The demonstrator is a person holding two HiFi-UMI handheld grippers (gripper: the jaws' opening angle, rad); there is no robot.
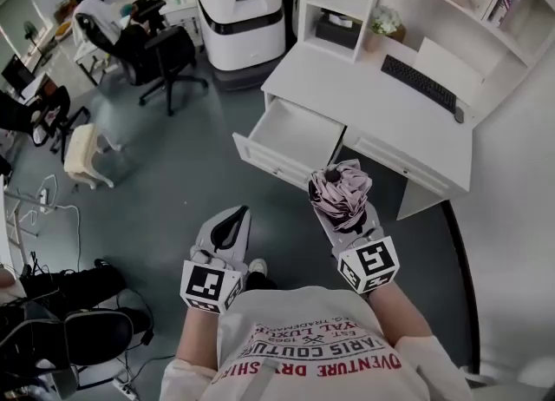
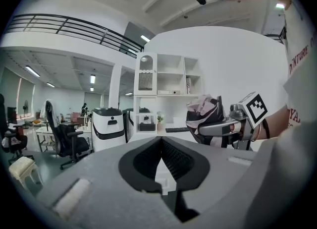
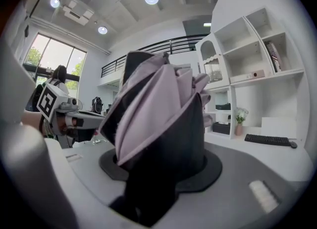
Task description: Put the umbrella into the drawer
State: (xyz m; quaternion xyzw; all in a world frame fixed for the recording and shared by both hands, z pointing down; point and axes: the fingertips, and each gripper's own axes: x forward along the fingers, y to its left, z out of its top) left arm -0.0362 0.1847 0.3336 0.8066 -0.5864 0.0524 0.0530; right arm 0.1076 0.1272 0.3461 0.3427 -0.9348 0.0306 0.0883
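Pinching the crumpled pink-and-black fabric umbrella (image 1: 340,184) is the right gripper (image 1: 345,212); left gripper's (image 1: 231,227) ribbed pads (image 2: 176,159) seemingly touch.

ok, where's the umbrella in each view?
Head view: umbrella right of centre, held in the right gripper, below the open drawer.
Left gripper view: umbrella right of centre, against the white wall.
Right gripper view: umbrella fills the centre.
Shared landmark: black keyboard on the white desk.
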